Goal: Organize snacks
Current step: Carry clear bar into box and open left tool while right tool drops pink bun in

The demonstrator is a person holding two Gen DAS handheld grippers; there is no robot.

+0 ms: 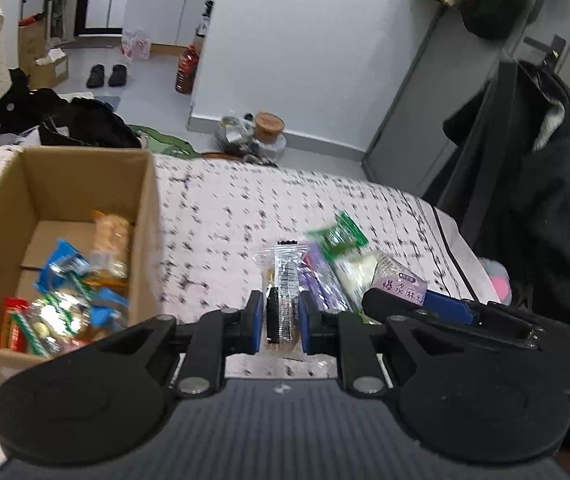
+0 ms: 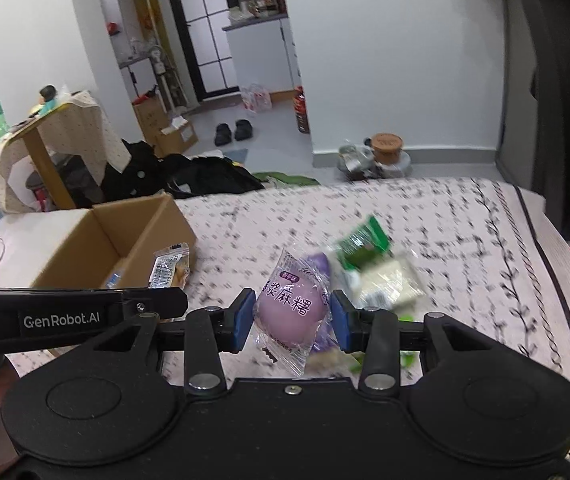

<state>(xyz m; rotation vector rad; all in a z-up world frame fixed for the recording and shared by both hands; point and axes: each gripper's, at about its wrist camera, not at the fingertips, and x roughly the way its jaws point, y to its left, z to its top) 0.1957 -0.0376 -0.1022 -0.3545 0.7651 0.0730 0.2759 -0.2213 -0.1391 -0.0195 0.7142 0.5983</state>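
The left gripper (image 1: pixel 281 322) pinches a light, crinkly biscuit packet (image 1: pixel 281 280) mid-body, while the right gripper (image 2: pixel 291 320) squeezes a soft, squashy purple mochi packet (image 2: pixel 291 308) across its bulge.

We see a pale pink bedspread (image 1: pixel 245 208) printed with small black marks, and a plain brown cardboard box (image 1: pixel 85 184). Our grippers carry blue pads (image 2: pixel 245 312); one snack (image 2: pixel 291 308) is lilac with dark purple lettering, another packet (image 2: pixel 363 242) green.

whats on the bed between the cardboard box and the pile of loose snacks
Nothing lies there: in the left wrist view the patterned bedspread is bare between the cardboard box and the snack pile.
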